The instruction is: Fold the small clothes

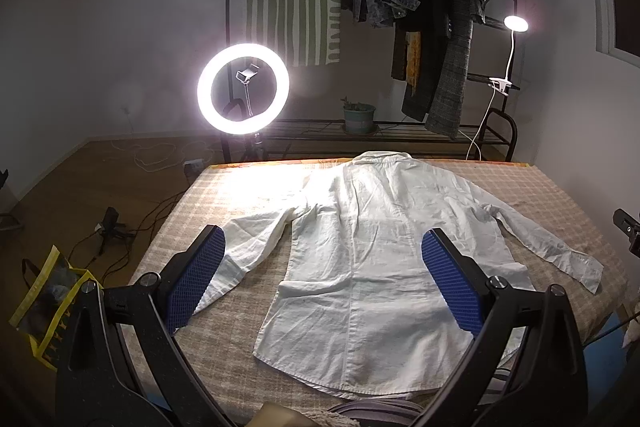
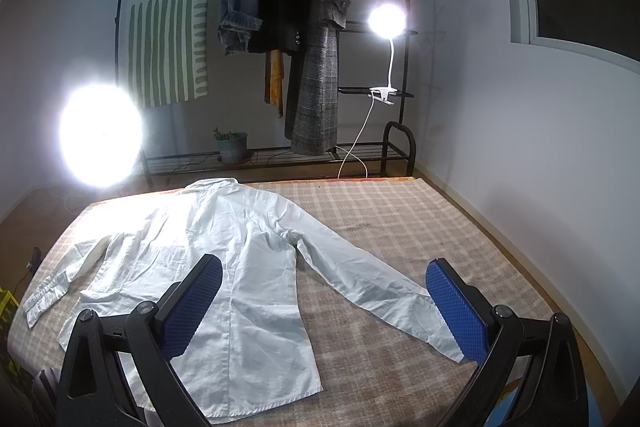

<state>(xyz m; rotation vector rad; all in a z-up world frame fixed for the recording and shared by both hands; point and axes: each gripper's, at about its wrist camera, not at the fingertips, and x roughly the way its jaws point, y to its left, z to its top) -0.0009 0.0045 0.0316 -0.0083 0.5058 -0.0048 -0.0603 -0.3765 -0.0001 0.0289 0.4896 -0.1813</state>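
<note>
Shirt first: the white one lay flat and back-up on the checked bed cover, collar at the far edge, hem toward me, so its long axis ran straight away from both tongs. Its 2 sleeves splayed out and down to either side. My left tongs hovered above the lower body of the shirt, jaws spread wide and gripping nothing; between the blue pads I saw the hem and, at the left pad, the cuff end of the left sleeve. My right tongs were likewise spread and empty, held further right, with the right sleeve running diagonally across the gap so that its cuff sat just beside the right pad.

So each sleeve lay nearer its own side's tongs. I judged the fold had not begun, and that the next move hinged on this: each cuff had to travel inward, across the long axis, onto the back.
</note>
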